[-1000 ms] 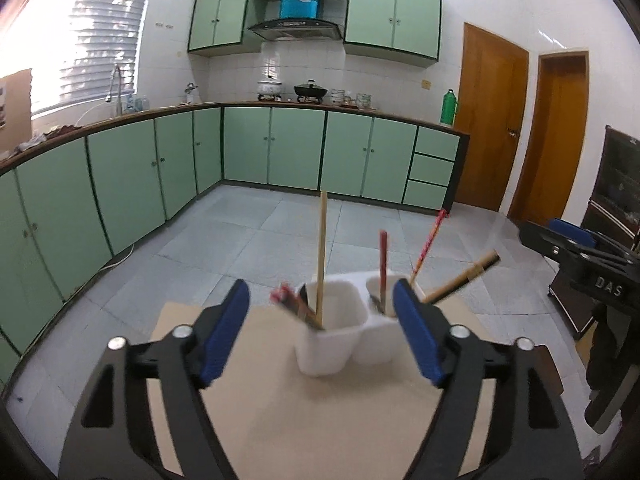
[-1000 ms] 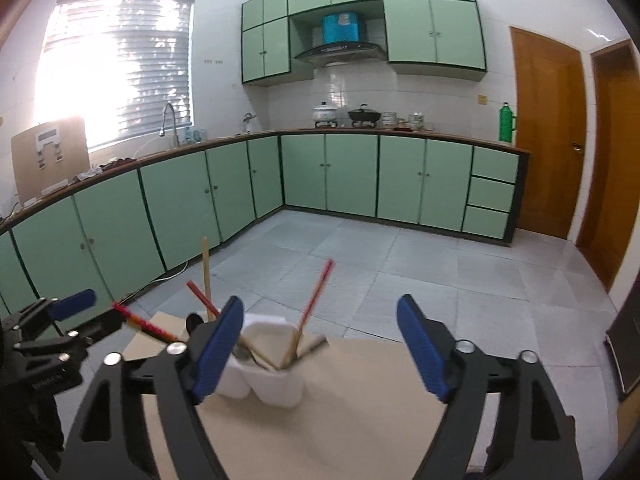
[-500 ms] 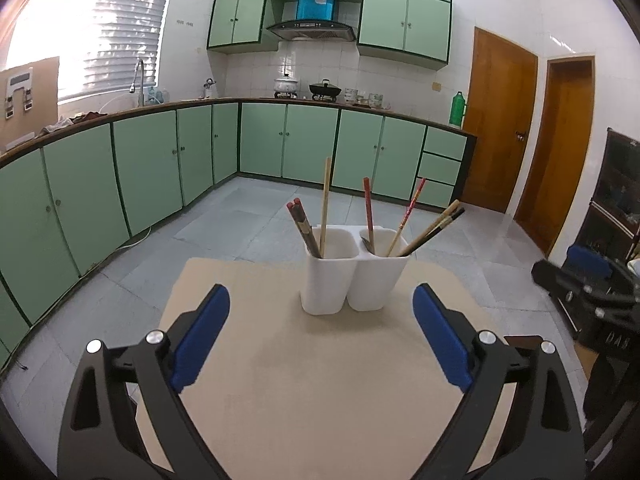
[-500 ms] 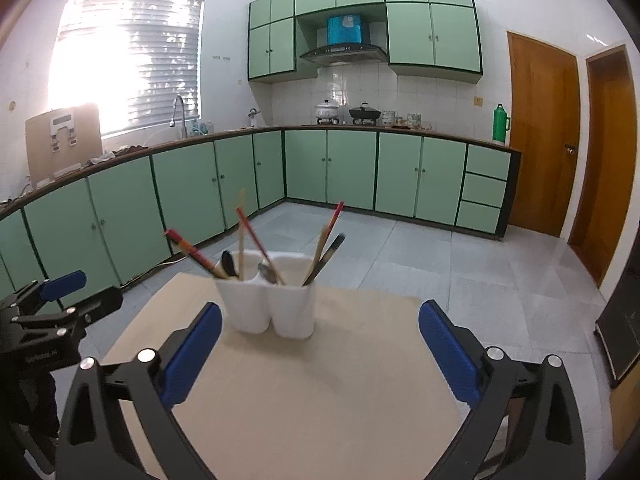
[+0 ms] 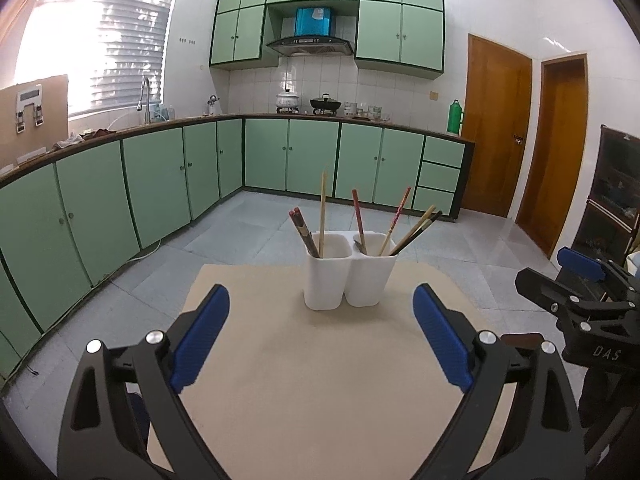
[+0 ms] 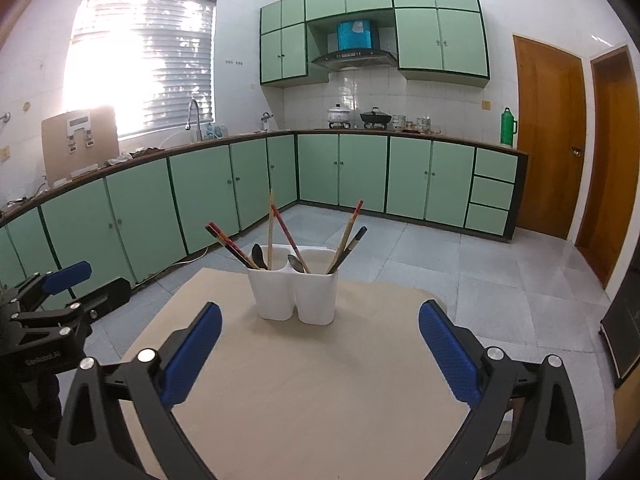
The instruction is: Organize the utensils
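A white two-compartment utensil holder [image 5: 347, 276] stands upright near the far edge of a beige table [image 5: 320, 380]; it also shows in the right wrist view [image 6: 295, 295]. Several chopsticks [image 5: 322, 212] lean out of both compartments, and two dark spoons [image 6: 259, 257] sit inside. My left gripper [image 5: 320, 338] is open and empty, well short of the holder. My right gripper [image 6: 320, 350] is open and empty, also short of the holder. Each gripper shows at the edge of the other's view: the right one [image 5: 580, 280], the left one [image 6: 60, 284].
The small table [image 6: 320, 380] stands in a kitchen with green cabinets [image 5: 160, 192] along the left and far walls. Grey tiled floor [image 6: 480, 264] lies beyond the table. Wooden doors [image 5: 500, 128] are at the right. A dark cabinet [image 5: 616, 200] stands far right.
Both grippers have pulled back and up from the holder. The holder, close between the fingers a second ago, now sits farther away on the table. Both stay open.
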Tool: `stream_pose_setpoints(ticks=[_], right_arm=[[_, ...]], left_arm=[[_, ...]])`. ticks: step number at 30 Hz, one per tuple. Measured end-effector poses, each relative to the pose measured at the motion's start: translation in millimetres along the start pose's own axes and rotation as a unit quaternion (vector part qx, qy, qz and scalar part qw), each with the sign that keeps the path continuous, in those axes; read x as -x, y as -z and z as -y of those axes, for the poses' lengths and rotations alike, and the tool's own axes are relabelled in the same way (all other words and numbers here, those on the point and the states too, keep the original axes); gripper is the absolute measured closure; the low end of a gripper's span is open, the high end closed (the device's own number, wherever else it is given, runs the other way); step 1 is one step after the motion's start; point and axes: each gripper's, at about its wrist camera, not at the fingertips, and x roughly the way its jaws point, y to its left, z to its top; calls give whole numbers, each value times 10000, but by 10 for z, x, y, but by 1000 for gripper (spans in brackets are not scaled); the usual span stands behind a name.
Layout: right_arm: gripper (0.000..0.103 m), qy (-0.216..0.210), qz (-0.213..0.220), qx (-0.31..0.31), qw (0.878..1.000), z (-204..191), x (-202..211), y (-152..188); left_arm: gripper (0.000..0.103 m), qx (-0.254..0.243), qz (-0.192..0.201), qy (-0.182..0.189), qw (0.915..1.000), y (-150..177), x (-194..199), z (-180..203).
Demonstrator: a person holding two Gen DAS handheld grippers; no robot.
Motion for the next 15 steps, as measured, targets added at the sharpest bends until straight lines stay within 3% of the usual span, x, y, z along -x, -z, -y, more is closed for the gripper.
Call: stream_pose_setpoints(ticks=[15], right_arm=[[6, -28, 188, 91, 9998, -76, 149, -58]], left_arm=[[13, -107, 225, 9, 9997, -10, 202, 59]])
